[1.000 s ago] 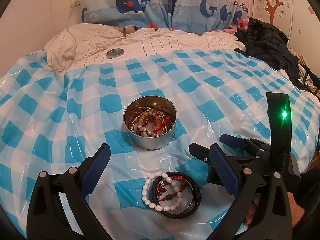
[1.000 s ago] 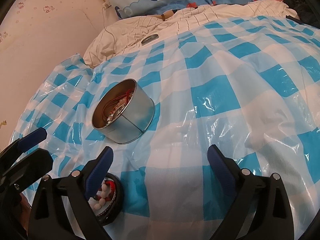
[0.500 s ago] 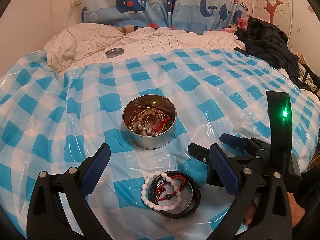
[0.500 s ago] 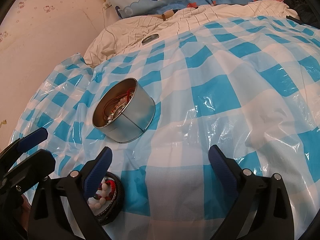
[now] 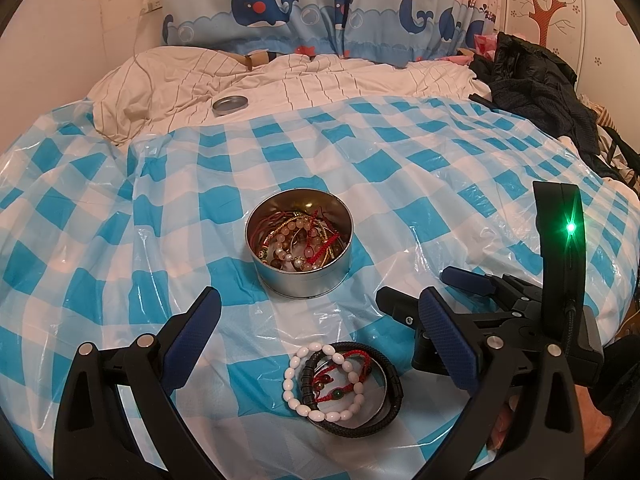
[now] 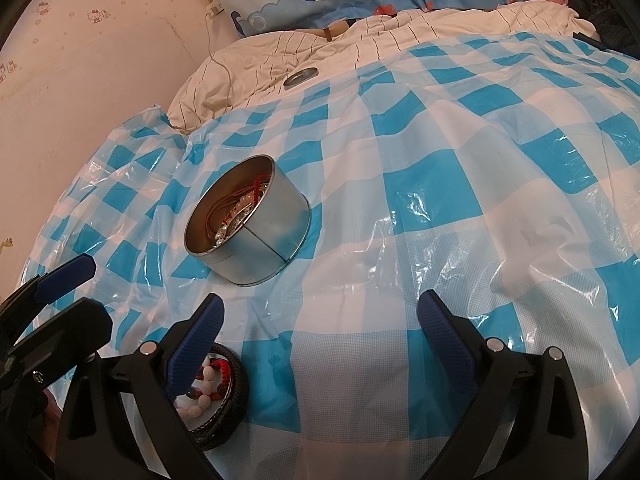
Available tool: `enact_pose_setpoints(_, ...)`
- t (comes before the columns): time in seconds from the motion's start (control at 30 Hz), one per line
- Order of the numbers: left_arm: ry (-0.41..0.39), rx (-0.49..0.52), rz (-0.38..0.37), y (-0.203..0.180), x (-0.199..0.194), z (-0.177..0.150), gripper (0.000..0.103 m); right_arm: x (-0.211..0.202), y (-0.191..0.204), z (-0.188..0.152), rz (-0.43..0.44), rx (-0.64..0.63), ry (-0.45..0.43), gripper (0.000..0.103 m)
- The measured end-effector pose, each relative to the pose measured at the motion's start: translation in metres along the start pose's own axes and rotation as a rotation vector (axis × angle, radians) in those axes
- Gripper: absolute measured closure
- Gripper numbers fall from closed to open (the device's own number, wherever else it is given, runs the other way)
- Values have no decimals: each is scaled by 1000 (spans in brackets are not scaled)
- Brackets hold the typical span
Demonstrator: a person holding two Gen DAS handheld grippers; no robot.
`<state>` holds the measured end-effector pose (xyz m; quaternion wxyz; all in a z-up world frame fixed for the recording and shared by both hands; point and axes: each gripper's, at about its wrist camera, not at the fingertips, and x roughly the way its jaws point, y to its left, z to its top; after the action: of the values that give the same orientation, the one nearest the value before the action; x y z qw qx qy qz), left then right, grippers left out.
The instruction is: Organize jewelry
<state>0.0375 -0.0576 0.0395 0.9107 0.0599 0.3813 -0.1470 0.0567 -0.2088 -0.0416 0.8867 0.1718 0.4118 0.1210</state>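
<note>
A round metal tin point(image 5: 300, 276) point(image 6: 256, 246) holding several beaded and red-cord bracelets stands on the blue-checked plastic sheet. Nearer me lies a small pile: a white bead bracelet point(image 5: 320, 384), a black braided band point(image 5: 384, 364) and a red cord bracelet point(image 5: 340, 376), lying between the fingers of my open left gripper point(image 5: 320, 332). In the right wrist view the pile point(image 6: 216, 388) is partly hidden behind the left finger of my open right gripper point(image 6: 320, 328), which is empty. The right gripper point(image 5: 416, 296) also shows in the left wrist view, beside the pile.
The tin's lid point(image 5: 230, 105) point(image 6: 301, 77) lies on the striped cream quilt point(image 5: 320, 84) at the back. Dark clothes point(image 5: 536, 84) are heaped at the far right. A whale-print curtain point(image 5: 320, 8) and the wall point(image 6: 80, 80) close off the back and left.
Both grippers have barely shifted; the tin and bracelet pile lie where they were. Both stay open.
</note>
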Motion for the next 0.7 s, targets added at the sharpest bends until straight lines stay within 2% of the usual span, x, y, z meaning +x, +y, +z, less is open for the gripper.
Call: enact_pose_setpoints(0.7,1,1,0,0,1,0,8,1,0,0,-1,-1,0,9)
